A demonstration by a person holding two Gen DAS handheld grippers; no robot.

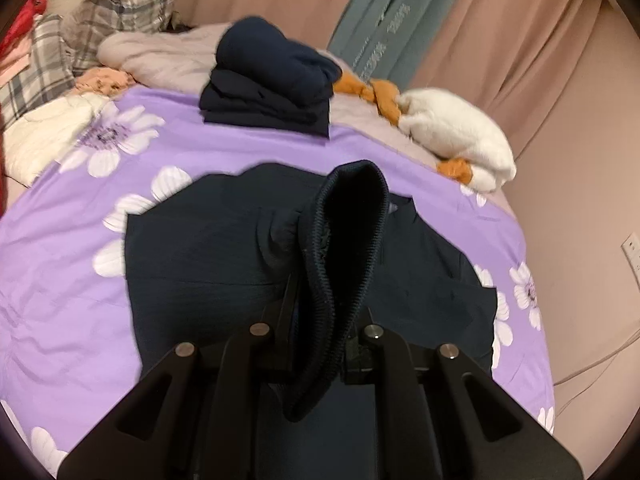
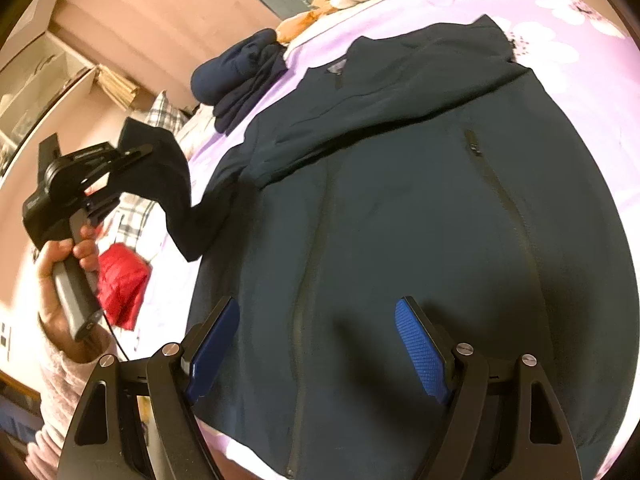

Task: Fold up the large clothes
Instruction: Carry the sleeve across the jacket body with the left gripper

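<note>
Left wrist view: left gripper [image 1: 320, 332] clamped tight on the ribbed cuff [image 1: 344, 264] of the navy jacket [image 1: 192, 280], cuff raised above the jacket body. Jacket lies flat on the purple floral bedspread [image 1: 60, 320]. Beyond the jacket: folded dark clothes [image 1: 272, 88]; past those, a white plush toy [image 1: 456, 136].

Right wrist view: right gripper [image 2: 320, 344] jaws spread wide, nothing between the blue pads [image 2: 420, 352]; it hovers over the jacket's lower front, near the centre zip [image 2: 308, 264]. Beside the jacket, a hand [image 2: 64, 280] grips the left gripper's handle, sleeve lifted.
</note>
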